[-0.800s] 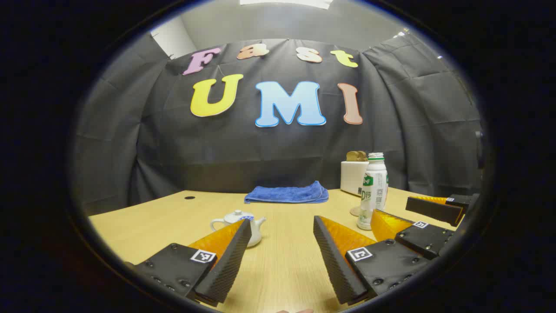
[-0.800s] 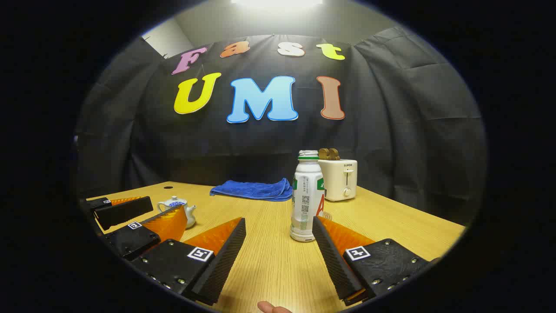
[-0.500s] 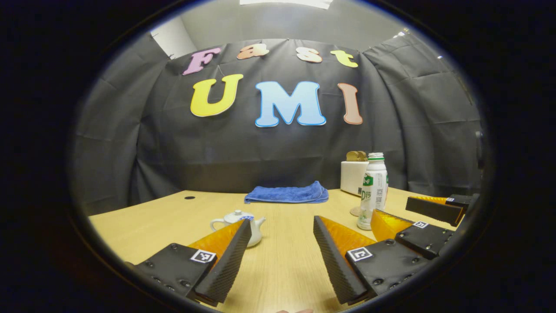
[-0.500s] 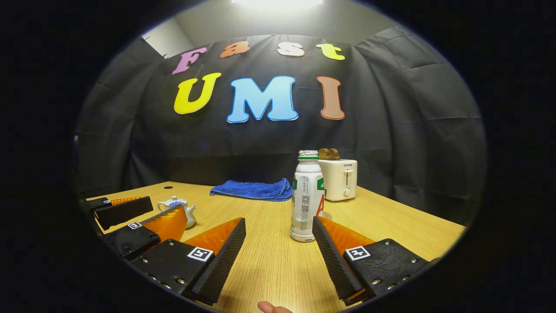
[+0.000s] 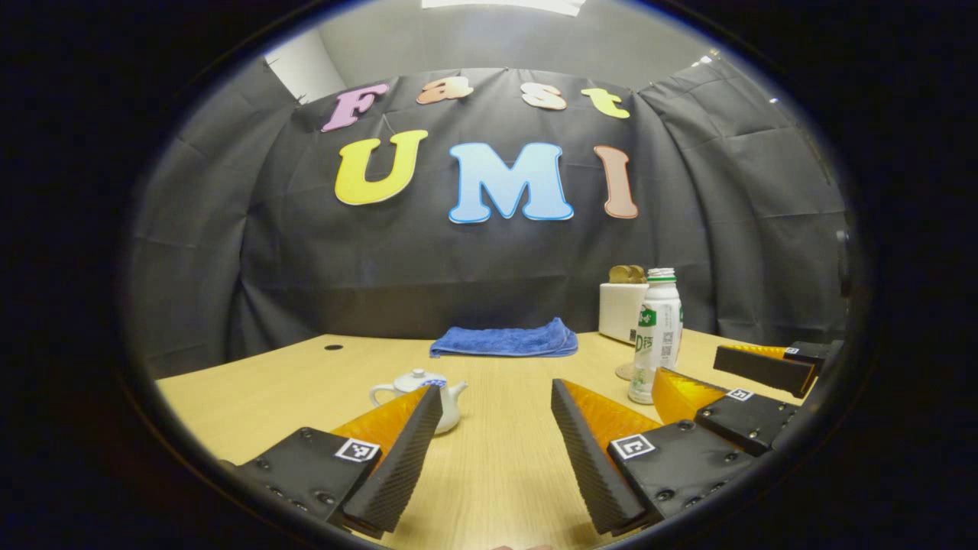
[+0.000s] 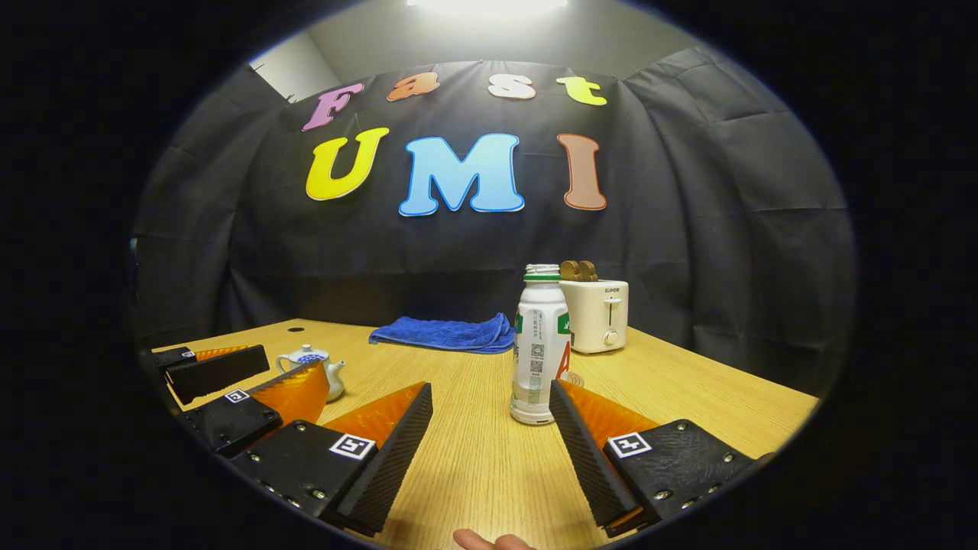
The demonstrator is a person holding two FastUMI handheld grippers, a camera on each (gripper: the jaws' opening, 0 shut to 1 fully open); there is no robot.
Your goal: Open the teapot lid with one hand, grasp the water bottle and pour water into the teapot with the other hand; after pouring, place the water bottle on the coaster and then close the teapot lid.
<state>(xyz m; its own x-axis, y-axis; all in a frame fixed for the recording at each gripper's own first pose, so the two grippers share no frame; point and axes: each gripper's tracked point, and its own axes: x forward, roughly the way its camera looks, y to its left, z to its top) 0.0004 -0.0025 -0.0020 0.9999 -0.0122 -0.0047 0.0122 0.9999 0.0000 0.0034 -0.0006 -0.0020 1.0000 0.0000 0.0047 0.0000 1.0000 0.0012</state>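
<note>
A small white teapot (image 5: 428, 391) with its lid on stands on the wooden table (image 5: 497, 458), partly behind one finger of my left gripper (image 5: 495, 396), which is open and holds nothing. The white water bottle (image 6: 539, 345) stands upright just beyond my right gripper (image 6: 490, 393), also open, the bottle's base close to its right-hand finger. A round coaster (image 6: 574, 379) peeks out behind the bottle. In the left gripper view the bottle (image 5: 655, 334) stands at the right, with the right gripper (image 5: 730, 378) beside it. The teapot (image 6: 312, 368) and the left gripper (image 6: 260, 367) show at the left of the right gripper view.
A folded blue towel (image 5: 504, 341) lies at the back of the table. A white toaster (image 6: 597, 315) with bread in it stands behind the bottle. A small dark hole (image 5: 333, 347) marks the table's far left. A fingertip (image 6: 489, 541) shows at the bottom edge.
</note>
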